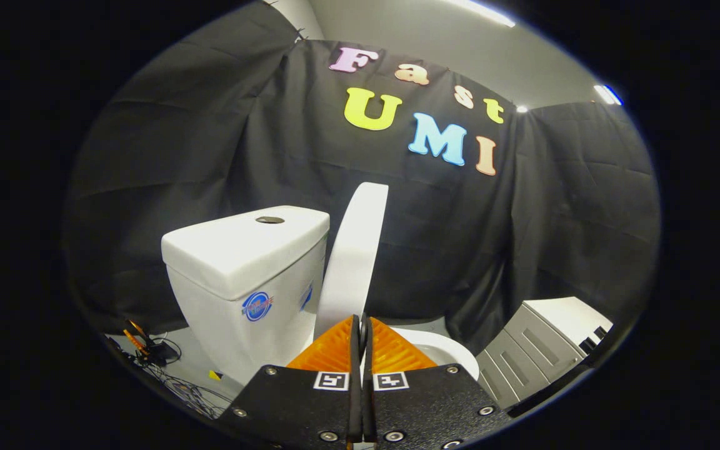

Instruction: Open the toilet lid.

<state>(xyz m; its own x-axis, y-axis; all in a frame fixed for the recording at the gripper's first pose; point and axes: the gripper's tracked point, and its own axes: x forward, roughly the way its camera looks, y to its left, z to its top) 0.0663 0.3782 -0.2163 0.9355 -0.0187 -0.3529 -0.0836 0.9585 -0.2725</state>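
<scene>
The white toilet lid (pixel 354 262) stands raised and nearly upright, seen edge-on, and leans back towards the white tank (pixel 241 256). The tank has a round flush button (pixel 270 219) on top. My gripper (pixel 361 320) is at the lid's lower end, its fingers closed together with only a thin slit between them. I see nothing held in that slit; the lid rises just beyond the fingertips. To the right of the fingers a curve of the white seat and bowl rim (pixel 454 350) shows.
A grey and white cabinet (pixel 541 344) stands to the right of the bowl. Cables and small tools (pixel 154 353) lie on the floor left of the tank. Black cloth walls close in the booth behind.
</scene>
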